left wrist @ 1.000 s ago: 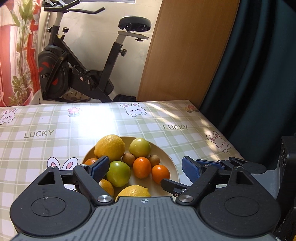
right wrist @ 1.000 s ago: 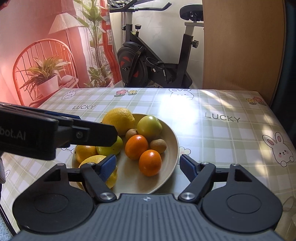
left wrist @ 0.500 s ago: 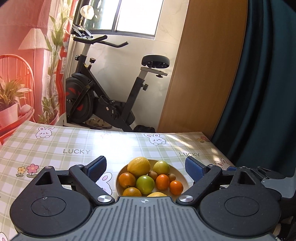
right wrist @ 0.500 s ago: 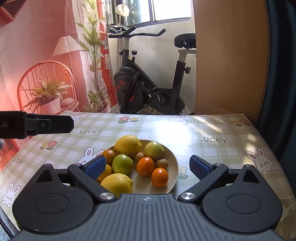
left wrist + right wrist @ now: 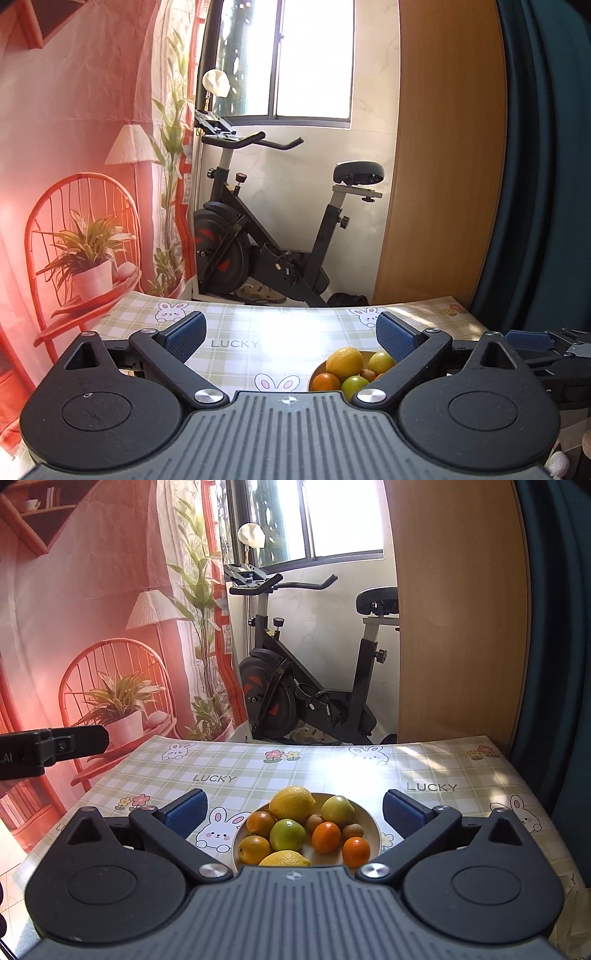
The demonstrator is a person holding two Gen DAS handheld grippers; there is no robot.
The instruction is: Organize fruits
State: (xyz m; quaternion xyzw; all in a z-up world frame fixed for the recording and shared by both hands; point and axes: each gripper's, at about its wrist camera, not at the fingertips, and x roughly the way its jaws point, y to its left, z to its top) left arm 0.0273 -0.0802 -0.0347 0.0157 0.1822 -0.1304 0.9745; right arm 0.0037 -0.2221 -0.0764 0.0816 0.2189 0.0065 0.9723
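Both grippers are farther back and higher above the table than a second ago, and their cameras tilt up, so the window and upper wall now fill the top of each view. The bowl of fruit (image 5: 372, 830), which sat large and close under the fingers, now looks small and distant. In the left wrist view it slides from centre to lower right, partly hidden behind the right finger (image 5: 397, 338). The left gripper (image 5: 290, 334) has jaws opening wider, with only tablecloth between them. The right gripper (image 5: 293, 812) also spreads its jaws, the bowl showing far below between them, untouched
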